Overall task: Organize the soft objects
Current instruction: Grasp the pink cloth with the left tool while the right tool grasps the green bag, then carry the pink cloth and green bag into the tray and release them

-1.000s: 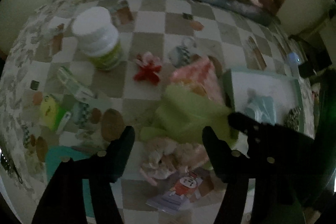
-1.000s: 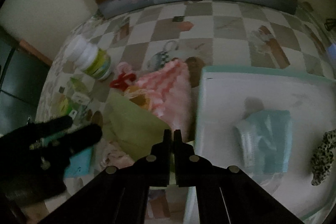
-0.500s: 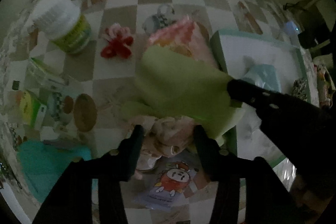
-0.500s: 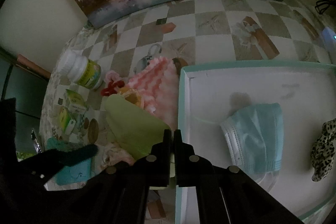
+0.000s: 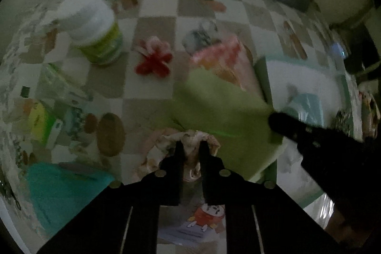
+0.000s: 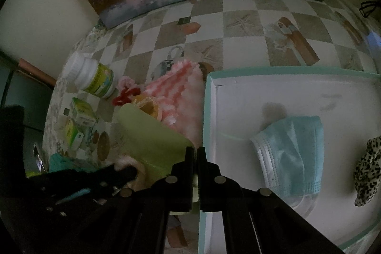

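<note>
soft things lie scattered on the checkered surface. a pale crumpled cloth sits directly between the tips of the left claw, whose jaws are closing onto it. just right of that claw, the green cloth stretches away toward the tray, its corner pinched in the shut right claw. in the dim light, the pale cloth seems bunched, perhaps a small garment. the left hand is nearer it.
</note>
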The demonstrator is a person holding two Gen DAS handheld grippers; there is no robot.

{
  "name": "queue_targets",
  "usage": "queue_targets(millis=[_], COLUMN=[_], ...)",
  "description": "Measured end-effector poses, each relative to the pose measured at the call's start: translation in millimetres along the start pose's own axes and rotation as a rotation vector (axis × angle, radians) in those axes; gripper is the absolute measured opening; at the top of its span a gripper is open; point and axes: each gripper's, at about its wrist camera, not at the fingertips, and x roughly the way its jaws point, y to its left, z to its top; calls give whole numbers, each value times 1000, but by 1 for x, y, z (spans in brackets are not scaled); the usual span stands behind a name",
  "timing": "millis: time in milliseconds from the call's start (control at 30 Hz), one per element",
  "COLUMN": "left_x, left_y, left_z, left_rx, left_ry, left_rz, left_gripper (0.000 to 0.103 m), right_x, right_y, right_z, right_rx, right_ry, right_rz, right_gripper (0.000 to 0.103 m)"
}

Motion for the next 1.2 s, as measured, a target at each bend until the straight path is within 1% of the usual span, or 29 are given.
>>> queue_targets(millis=[133,300,467,700,967,1200], left_x=[-15,-39,-56,-81,-119,-155], left_y=[11,27,36,41,45,44], left_z=[2,7,9,9,6,-2], left_rx=[-43,-111,-154,-186,-215,-226], left_ry=[-44,-114,-172,-252,-362,-456], left_rz=[14,14,12,4,-11,-33], left_gripper=[12,12,12,12,12,12], right_x=[-2,-9,-16,-32,-67,-111], right_y=[6,13,21,37,52,58], right_z=[1,1,1,1,2,2], right_rx=[-15,-25,-25,-40,-58,-73], right_ry=[-10,-26,-40,-76,-149,-251], right_rz=[12,55,137,237,349,387], right_gripper=[3,3,3,3,3,3])
